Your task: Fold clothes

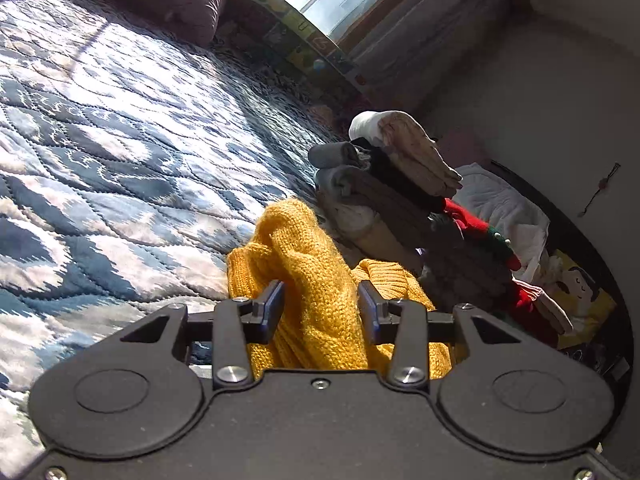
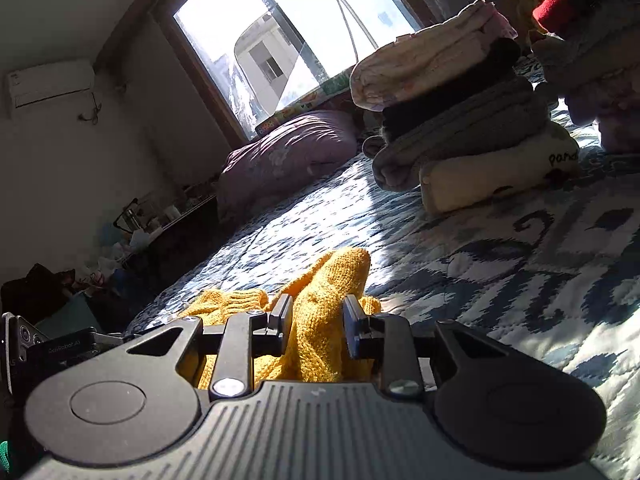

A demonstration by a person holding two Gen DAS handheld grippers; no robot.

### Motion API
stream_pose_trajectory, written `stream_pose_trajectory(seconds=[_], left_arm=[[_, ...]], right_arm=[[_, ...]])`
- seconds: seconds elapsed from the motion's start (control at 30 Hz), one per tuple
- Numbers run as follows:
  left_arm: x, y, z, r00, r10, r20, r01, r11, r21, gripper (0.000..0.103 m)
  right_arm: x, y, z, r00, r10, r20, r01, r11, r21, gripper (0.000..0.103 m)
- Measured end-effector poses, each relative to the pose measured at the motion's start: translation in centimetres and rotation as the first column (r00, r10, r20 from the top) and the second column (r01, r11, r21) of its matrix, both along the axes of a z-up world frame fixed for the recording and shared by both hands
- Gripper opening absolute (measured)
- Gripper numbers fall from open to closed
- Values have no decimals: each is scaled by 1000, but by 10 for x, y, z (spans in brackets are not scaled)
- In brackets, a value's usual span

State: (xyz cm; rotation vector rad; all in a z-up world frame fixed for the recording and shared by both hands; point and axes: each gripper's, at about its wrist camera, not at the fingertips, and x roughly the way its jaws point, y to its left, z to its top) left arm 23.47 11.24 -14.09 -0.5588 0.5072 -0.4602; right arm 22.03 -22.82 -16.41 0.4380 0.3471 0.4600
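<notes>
Both grippers pinch the yellow knit sweater [image 1: 316, 280]. Left gripper [image 1: 321, 300] has its fingers pressed into a raised bunch of the knit, the rest spilling onto the blue quilted bed [image 1: 120, 140] just below. Right gripper [image 2: 315, 316] likewise clamps a fold of the same sweater [image 2: 320, 320], which trails left and near across the quilt. Farther off on the bed stands a stack of folded clothes [image 2: 460, 120], with a purple pillow [image 2: 288, 152] near the window [image 2: 280, 40] behind.
</notes>
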Motion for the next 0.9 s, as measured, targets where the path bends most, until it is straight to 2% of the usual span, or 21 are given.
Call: stream_pose_trajectory(seconds=[0.1,0.17,0.23,0.27,0.3,0.33,0.37,0.43,0.53,0.57,0.6,0.67,0.77,0.8,0.83,0.87,0.9], left_arm=[[-18,-11,21,992,-34,122,19,992,122,45],[-27,-23,31,978,-93,185,60,983,176,45],[-28,-35,28,972,-141,189,100,972,212,46],[-25,-40,20,976,-152,159,112,965,236,46],[-19,-47,7,980,-166,105,130,948,290,46],[-19,-52,-4,979,-181,97,136,924,358,47],[-18,-55,-12,978,-192,87,142,905,400,48],[-17,-49,-9,979,-192,67,155,920,361,48],[-23,-47,-3,977,-195,81,150,910,386,47],[-26,-41,2,982,-168,86,128,929,346,46],[-28,-34,8,986,-131,103,94,949,299,46],[-26,-22,16,991,-56,119,28,974,226,48],[-2,-19,15,998,29,62,-42,976,213,47],[7,-17,13,998,48,39,-54,983,178,47],[15,-15,11,998,62,16,-63,987,147,46],[21,-16,9,998,59,-5,-58,990,129,43],[29,-17,5,998,42,-38,-38,994,102,34]], right_arm=[[-18,15,22,990,60,130,-40,987,-153,30],[-20,29,26,981,126,149,-88,968,-236,29],[-18,41,21,975,179,128,-132,942,-310,29],[-16,47,15,975,199,94,-158,929,-334,29],[-14,51,5,977,211,32,-188,921,-342,31],[-15,52,-4,977,212,10,-196,922,-333,33],[-20,50,-9,978,205,27,-186,930,-318,33],[-27,46,-4,977,206,47,-181,931,-318,33],[-35,42,15,978,191,84,-157,939,-307,34],[-36,36,22,984,152,95,-120,951,-284,35],[-33,32,26,989,112,96,-83,959,-271,42],[-24,27,30,994,42,103,-12,961,-277,57],[13,22,24,1000,-11,26,17,968,-249,57],[24,20,19,1000,-11,-18,7,976,-216,56],[37,16,13,997,4,-73,-16,987,-157,50],[46,11,7,993,27,-115,-38,995,-90,40],[51,5,3,988,58,-143,-60,998,-14,23]])
